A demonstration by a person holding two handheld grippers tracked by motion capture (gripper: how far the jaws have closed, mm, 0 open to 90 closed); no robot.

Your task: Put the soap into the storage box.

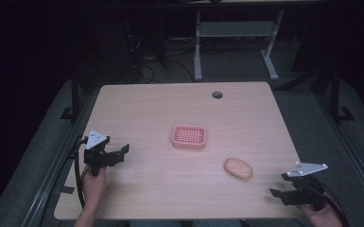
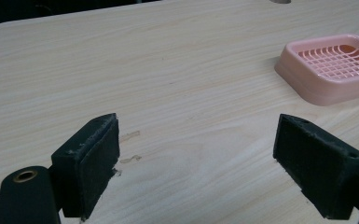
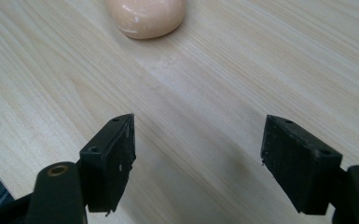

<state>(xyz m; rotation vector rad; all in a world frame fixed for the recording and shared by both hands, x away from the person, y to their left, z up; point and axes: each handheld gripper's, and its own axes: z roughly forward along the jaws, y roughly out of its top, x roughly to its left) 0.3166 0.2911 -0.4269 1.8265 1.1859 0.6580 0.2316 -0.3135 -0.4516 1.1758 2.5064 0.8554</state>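
A pink soap dish (image 1: 189, 136) with a grid insert sits near the middle of the wooden table (image 1: 170, 104); the left gripper view has it at the upper right (image 2: 331, 67). An orange-pink bar of soap (image 1: 238, 168) lies to the dish's right and nearer the front, and shows at the top of the right gripper view (image 3: 145, 17). My left gripper (image 1: 121, 152) is low over the table's left side, open, nothing between its jaws (image 2: 196, 158). My right gripper (image 1: 278, 194) hovers at the front right corner, open and empty (image 3: 198, 154), pointing toward the soap.
A round cable hole (image 1: 217, 94) is in the table's far edge. Behind the table stand a white desk frame (image 1: 236, 42) and cables on a dark floor. Bare wood lies between both grippers and the dish.
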